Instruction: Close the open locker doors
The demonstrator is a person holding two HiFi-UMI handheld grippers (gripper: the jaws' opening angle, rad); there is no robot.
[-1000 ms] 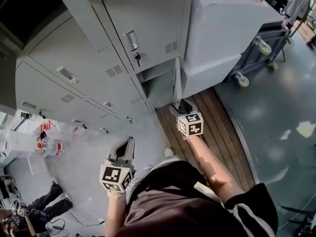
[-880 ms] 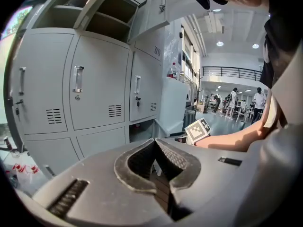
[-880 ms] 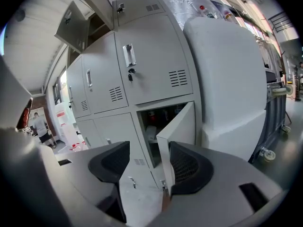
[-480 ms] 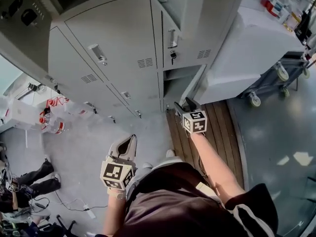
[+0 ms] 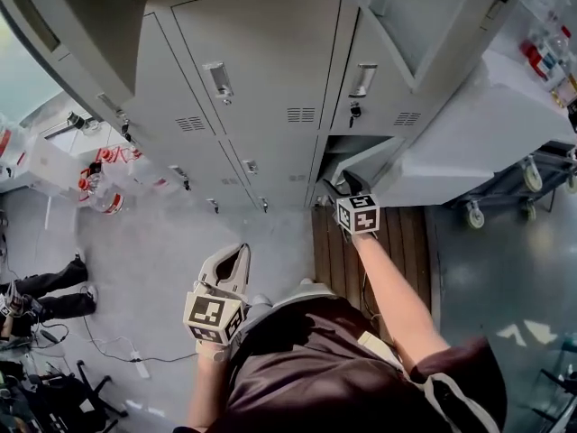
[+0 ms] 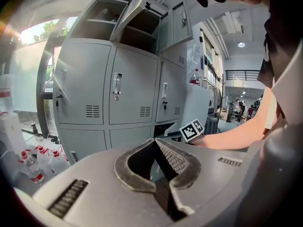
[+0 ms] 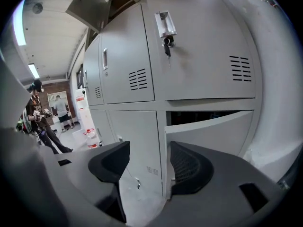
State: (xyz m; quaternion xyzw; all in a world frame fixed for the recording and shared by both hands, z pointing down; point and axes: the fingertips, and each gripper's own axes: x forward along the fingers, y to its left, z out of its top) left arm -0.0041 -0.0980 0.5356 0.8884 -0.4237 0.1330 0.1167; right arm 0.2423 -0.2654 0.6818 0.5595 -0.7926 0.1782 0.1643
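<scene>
The grey lockers (image 5: 261, 70) fill the top of the head view. A lower right locker door (image 5: 368, 162) stands ajar over its dark compartment. My right gripper (image 5: 335, 190) is open just in front of that door's free edge. In the right gripper view the ajar door (image 7: 208, 131) lies beyond the wide-apart jaws of the right gripper (image 7: 149, 148), and nothing is held. My left gripper (image 5: 236, 253) hangs lower left over the floor, pointing at the lockers. Its fingertips meet in the left gripper view (image 6: 154, 141), shut on nothing. Upper locker doors (image 5: 424, 12) (image 6: 132, 13) are also open.
A white cabinet (image 5: 469, 133) stands right of the lockers, with a wheeled cart (image 5: 532, 183) beyond it. Wooden planks (image 5: 374, 242) lie under my right arm. Red-capped bottles (image 5: 99, 183) sit at the left, and a person's legs (image 5: 41, 291) and cables (image 5: 135, 359) lie on the floor.
The head view has swung so the lockers face me squarely. My right gripper stayed by the ajar lower door's edge while moving with the turn. The left gripper kept its place in the picture.
</scene>
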